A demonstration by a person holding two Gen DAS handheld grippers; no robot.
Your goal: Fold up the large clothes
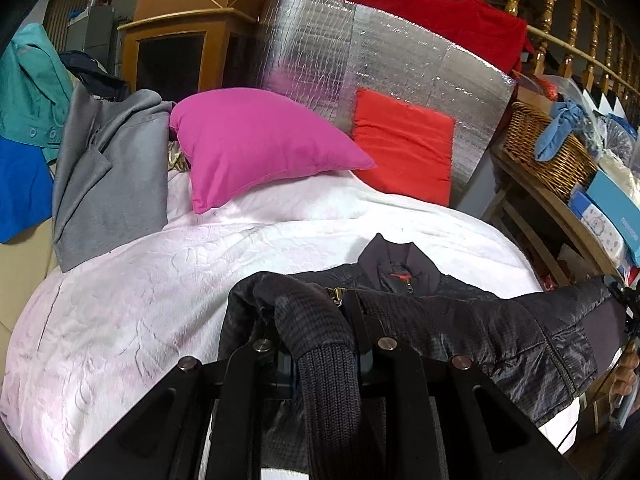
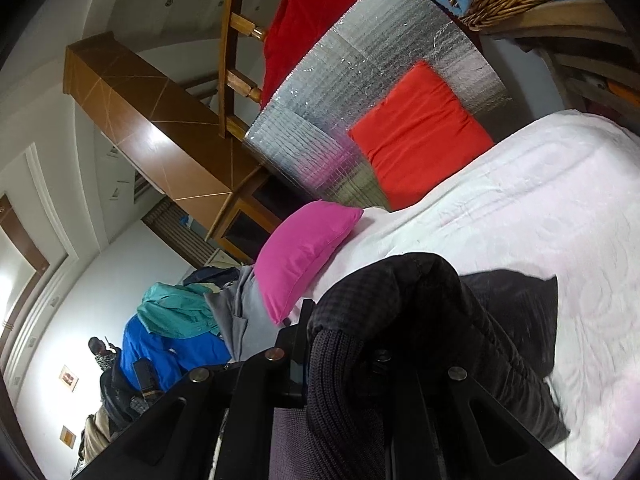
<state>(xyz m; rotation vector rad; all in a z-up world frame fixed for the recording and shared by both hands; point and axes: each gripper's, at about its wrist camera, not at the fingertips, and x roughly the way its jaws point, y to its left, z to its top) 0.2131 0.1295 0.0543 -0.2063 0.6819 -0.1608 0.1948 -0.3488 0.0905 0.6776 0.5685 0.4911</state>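
Left gripper: fingers are clamping a ribbed sleeve cuff, pointing level toward the headboard.
Right gripper: rolled sideways, fingers are clamping the other ribbed cuff.
Dark jacket: is lying across the bed's near edge, collar toward the pillows.
White bedspread: is lying bare left of the jacket.
Pink pillow: is lying well apart from the jacket.

The jacket lies on the bed, close to the front. One cuff sits between the fingers of the left gripper. The other cuff sits in the right gripper. Behind the jacket, two pillows lean on a board. A basket sits on a shelf to the right. A pile of clothes lies to the left.
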